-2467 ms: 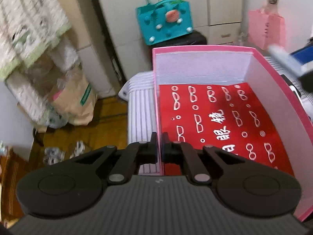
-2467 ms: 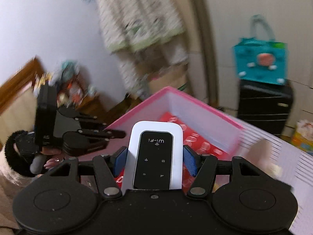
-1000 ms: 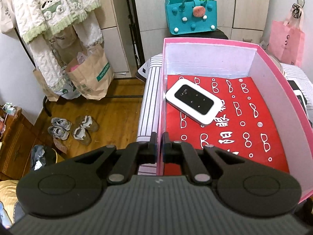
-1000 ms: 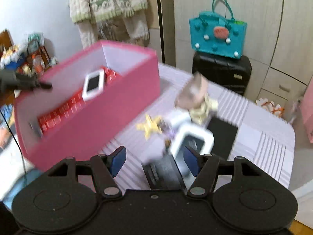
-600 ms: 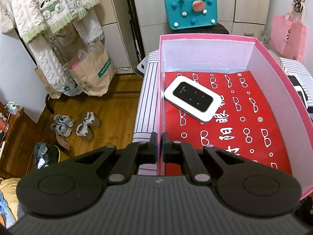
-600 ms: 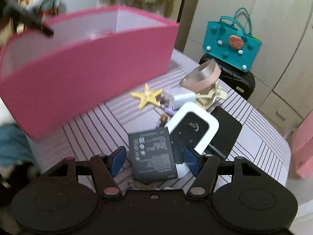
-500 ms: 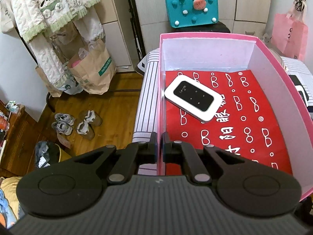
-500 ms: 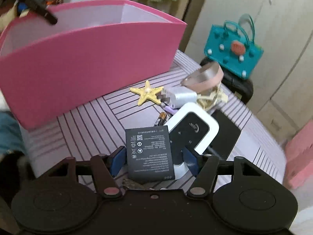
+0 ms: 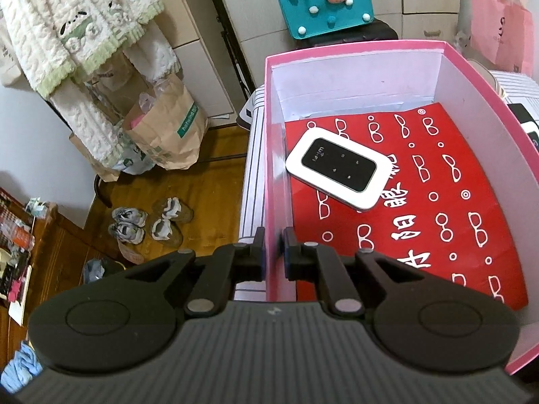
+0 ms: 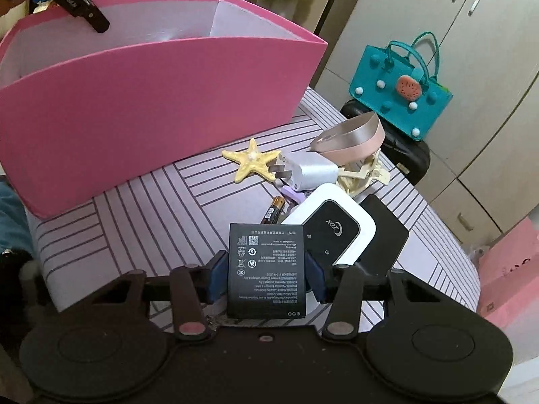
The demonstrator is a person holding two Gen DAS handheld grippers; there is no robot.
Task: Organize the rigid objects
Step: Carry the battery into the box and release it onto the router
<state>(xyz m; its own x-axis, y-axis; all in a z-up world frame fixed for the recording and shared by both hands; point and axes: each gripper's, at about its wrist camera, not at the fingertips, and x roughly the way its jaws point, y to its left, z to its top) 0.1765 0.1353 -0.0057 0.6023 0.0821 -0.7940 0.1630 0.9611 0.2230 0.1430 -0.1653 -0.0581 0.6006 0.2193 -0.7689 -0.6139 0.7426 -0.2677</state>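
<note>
1. The left gripper (image 9: 272, 250) had its fingers nearly closed, straddling the near-left wall of the pink box (image 9: 353, 48), and they'd just eased apart a touch.
2. Inside the box, a white pocket router (image 9: 336, 167) marked "Wi-Fi" lay on a red sheet (image 9: 438, 202) printed with white glasses and Chinese characters.
3. The right gripper (image 10: 266, 277) sat about half open over the striped surface (image 10: 151, 222), its blue fingers (image 10: 217, 277) just closing in on a flat black battery (image 10: 266, 269) covered in tiny label text; couldn't tell if they were actually pressing on it yet.
4. Behind the battery lay a second white router (image 10: 331, 227) branded "ZDX".
5. Further back lay a starfish (image 10: 251, 163) and a white charger plug (image 10: 308, 171).
</note>
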